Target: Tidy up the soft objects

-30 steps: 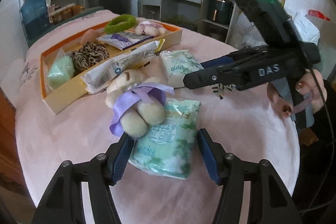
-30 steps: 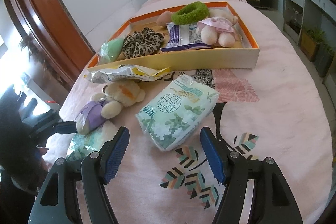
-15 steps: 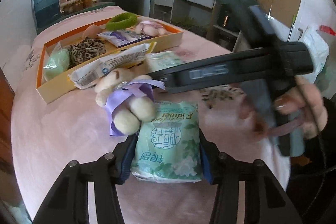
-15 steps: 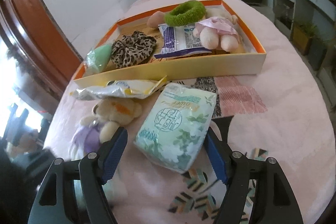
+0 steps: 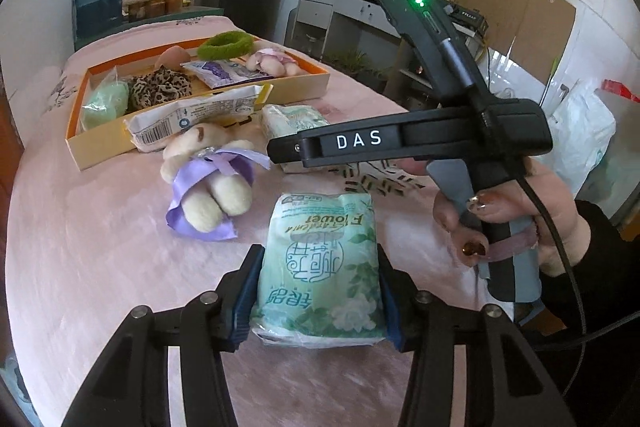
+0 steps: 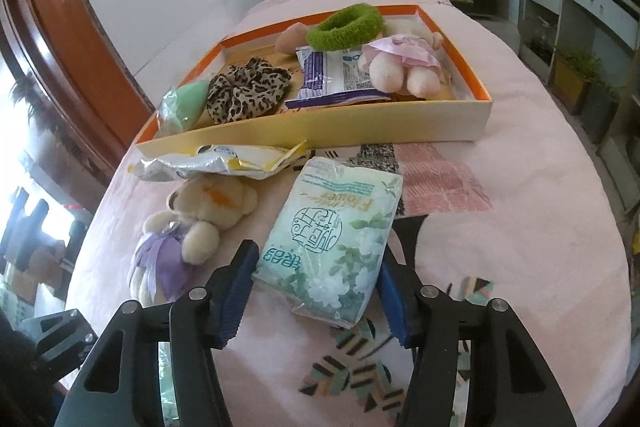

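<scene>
Clearly left gripper (image 5: pixel 318 291) clamps a green tissue pack (image 5: pixel 320 267); right gripper (image 6: pixel 316 291) brackets a second tissue pack (image 6: pixel 332 235), contact unclear, its near end hidden.

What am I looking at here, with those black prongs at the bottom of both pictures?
No robot: a person holds a two-fingered tool in each hand, each with a camera looking along its jaws. In the left view, the left gripper is shut on a tissue pack; the right hand shows holding the other tool. In the right view, the right gripper straddles a second tissue pack; whether it squeezes is unclear. A teddy bear lies on the pink cloth, near a tray of soft things.
</scene>
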